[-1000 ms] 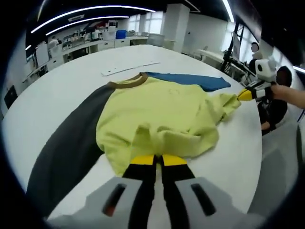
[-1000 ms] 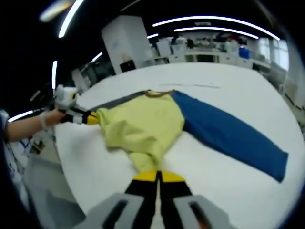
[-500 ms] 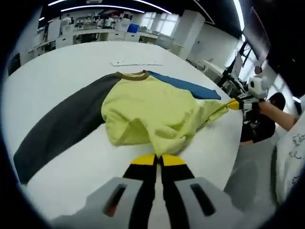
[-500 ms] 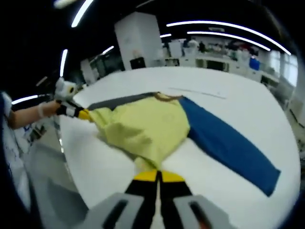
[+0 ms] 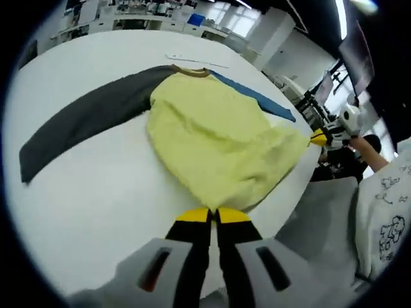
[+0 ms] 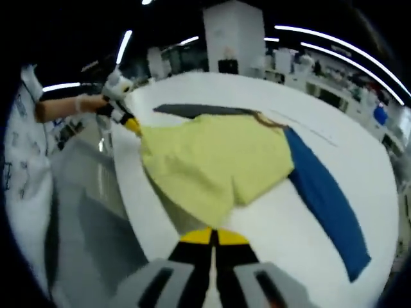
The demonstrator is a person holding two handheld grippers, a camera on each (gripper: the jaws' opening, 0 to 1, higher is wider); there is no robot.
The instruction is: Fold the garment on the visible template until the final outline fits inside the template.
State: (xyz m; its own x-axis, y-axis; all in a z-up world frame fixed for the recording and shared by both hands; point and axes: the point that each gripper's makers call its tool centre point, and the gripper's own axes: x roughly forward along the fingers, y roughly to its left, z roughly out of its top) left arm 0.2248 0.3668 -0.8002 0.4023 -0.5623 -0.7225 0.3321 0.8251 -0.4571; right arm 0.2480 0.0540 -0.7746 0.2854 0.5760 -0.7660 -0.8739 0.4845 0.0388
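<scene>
left gripper view: left gripper (image 5: pixel 212 215) has its yellow-tipped jaws clenched on the near hem corner of the shirt (image 5: pixel 218 138). the shirt's yellow body lies on the white table (image 5: pixel 90 186), stretched toward the table edge. grey sleeve (image 5: pixel 87 119) runs out flat from the shirt's collar (image 5: pixel 189 71) side, blue sleeve (image 5: pixel 257 99) peeks out on the opposite side. right gripper (image 5: pixel 319 136) is at the shirt's other hem corner, jaws grasping it, with a person's hand (image 5: pixel 363 142) behind.

right gripper view: right gripper (image 6: pixel 211 237) is clamped on the shirt (image 6: pixel 218 160) hem at the table (image 6: pixel 295 224) edge. blue sleeve (image 6: pixel 327 205) lies flat beside the yellow body, grey sleeve (image 6: pixel 192 110) beyond it. left gripper (image 6: pixel 131 124) grips the far hem corner, hand (image 6: pixel 90 102) behind it.
</scene>
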